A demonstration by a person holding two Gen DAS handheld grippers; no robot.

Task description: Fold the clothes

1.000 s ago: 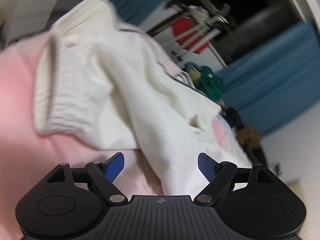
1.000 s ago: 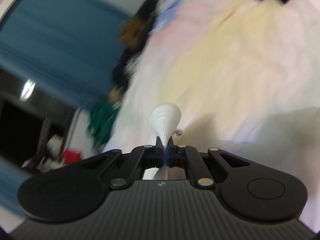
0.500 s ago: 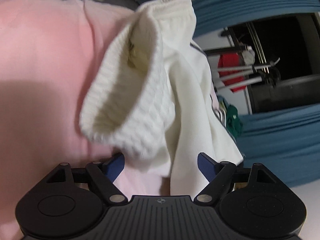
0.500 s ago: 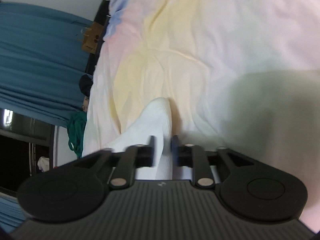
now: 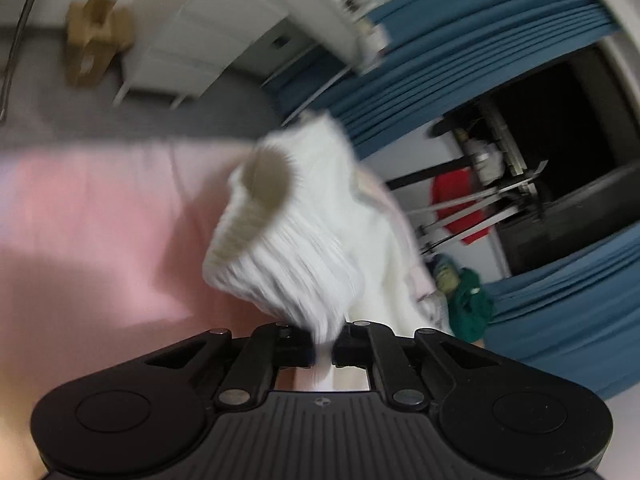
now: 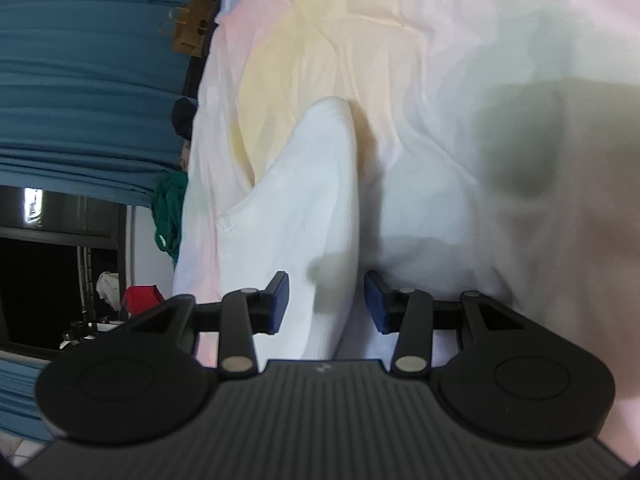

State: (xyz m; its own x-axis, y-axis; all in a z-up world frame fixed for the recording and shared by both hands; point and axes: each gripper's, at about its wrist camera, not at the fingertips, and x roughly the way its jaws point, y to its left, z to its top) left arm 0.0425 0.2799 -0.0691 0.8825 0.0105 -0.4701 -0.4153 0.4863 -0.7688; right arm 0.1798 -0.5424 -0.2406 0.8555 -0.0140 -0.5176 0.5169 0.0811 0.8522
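Two wrist views over a bed spread with a pastel sheet. In the left wrist view, blurred by motion, the left hand-held gripper (image 5: 323, 350) has its fingers drawn together and clamped on the ribbed edge of a white knitted garment (image 5: 296, 248), which rises from the jaws in a bunched fold above the pink bedsheet (image 5: 92, 232). Beyond the bed are a white cabinet (image 5: 200, 36), a brown cardboard box (image 5: 94, 40), blue curtains (image 5: 460, 48) and a drying rack hung with a red item (image 5: 460, 204). In the right wrist view, the right hand-held gripper (image 6: 326, 304) has its blue-padded fingers (image 6: 280, 300) spread apart. A white part of the garment (image 6: 316, 208) lies on the pink and yellow sheet (image 6: 400, 40) and runs between the fingers; whether it touches either pad cannot be told. A green cloth (image 6: 170, 208) hangs at the bed's edge.
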